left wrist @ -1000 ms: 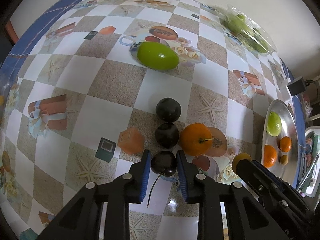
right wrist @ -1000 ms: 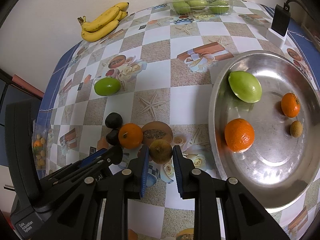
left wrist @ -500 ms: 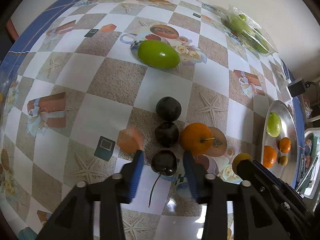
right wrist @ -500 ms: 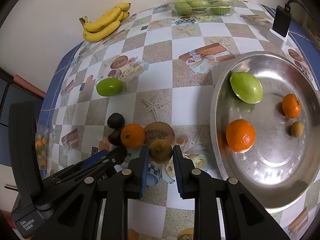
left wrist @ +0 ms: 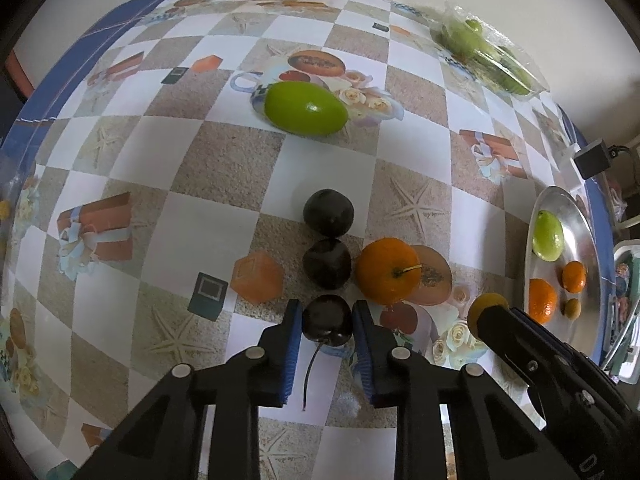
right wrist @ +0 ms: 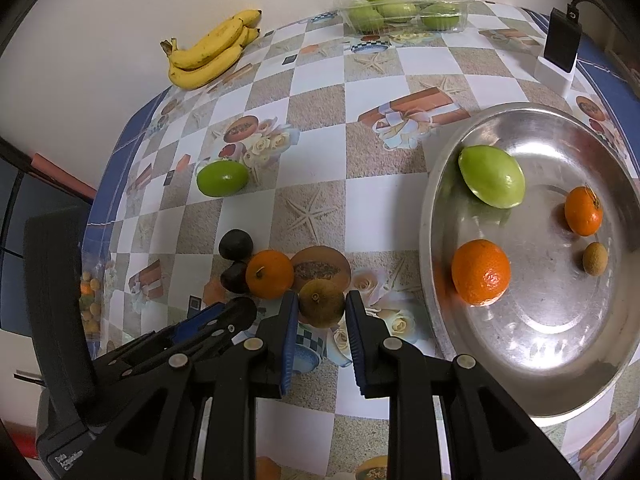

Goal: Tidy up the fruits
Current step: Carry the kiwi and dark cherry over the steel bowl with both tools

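Observation:
My left gripper point(left wrist: 327, 306) points down at the table, its jaws closing with the blue pads against a dark cherry point(left wrist: 327, 320) whose stem trails toward me. Two dark plums point(left wrist: 328, 213) point(left wrist: 327, 263) lie in a line just beyond it, and an orange point(left wrist: 387, 271) sits right of them. My right gripper point(right wrist: 321, 298) is shut on a round brown-yellow fruit point(right wrist: 321, 308) on the cloth. To its right stands a steel plate point(right wrist: 560, 360) holding a green fruit point(right wrist: 491, 176), two oranges point(right wrist: 480, 272) point(right wrist: 583, 210) and a small brown fruit point(right wrist: 595, 258).
A loose green mango point(left wrist: 306, 109) lies farther back on the checkered cloth. Bananas point(right wrist: 208, 50) and a clear box of green fruit point(right wrist: 404, 6) sit along the wall. A black charger point(right wrist: 562, 46) stands at the back right corner. The two grippers are close side by side.
The left jaws spread apart around the cherry half a second ago and have come back together on it. The right gripper and its fruit have not moved.

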The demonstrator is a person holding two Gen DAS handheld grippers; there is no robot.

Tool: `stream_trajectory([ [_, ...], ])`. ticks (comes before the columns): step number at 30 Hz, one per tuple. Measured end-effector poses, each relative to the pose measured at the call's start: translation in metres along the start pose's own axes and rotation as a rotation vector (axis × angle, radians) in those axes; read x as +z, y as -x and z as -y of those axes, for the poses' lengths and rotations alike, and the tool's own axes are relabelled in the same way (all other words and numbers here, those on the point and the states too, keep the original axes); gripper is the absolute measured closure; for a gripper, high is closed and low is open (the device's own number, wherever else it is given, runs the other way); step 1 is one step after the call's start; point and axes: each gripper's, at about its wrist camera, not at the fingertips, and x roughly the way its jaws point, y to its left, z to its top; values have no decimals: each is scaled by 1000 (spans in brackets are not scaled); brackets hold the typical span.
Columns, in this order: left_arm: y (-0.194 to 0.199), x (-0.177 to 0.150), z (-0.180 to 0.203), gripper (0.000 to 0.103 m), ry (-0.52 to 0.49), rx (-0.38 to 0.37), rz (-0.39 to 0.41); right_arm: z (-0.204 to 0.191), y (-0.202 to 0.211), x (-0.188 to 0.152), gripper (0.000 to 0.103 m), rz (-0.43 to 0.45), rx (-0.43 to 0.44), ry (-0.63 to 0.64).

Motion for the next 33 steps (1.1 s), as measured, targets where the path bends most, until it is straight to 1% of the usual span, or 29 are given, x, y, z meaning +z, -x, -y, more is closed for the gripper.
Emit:
stream_trajectory([
  [5, 7, 2, 0, 76, 1, -17, 22, 0, 2, 1, 78, 6, 6, -2],
  [10, 24, 4, 4, 76, -9, -43, 88, 5, 8, 3, 78, 21, 13, -18],
  [16, 35, 6, 19, 76, -55, -73, 138, 27, 20, 5, 78, 55, -22, -75],
  [19, 39, 4, 32, 76, -93, -88, 154, 46, 27, 6, 78, 70, -38, -128],
  [22, 41, -1, 49, 76, -142, -107, 154, 70, 32, 5, 78, 76, -67, -183],
  [25, 39, -6, 73, 76, -199, -129, 151, 88, 38, 4, 78, 91, -56, -229],
  [28, 37, -13, 97, 76, -261, -147, 148, 102, 46, 1, 78, 107, -97, -255],
  [33, 35, -22, 128, 76, -344, -151, 158, 120, 53, -2, 78, 121, -78, -300],
])
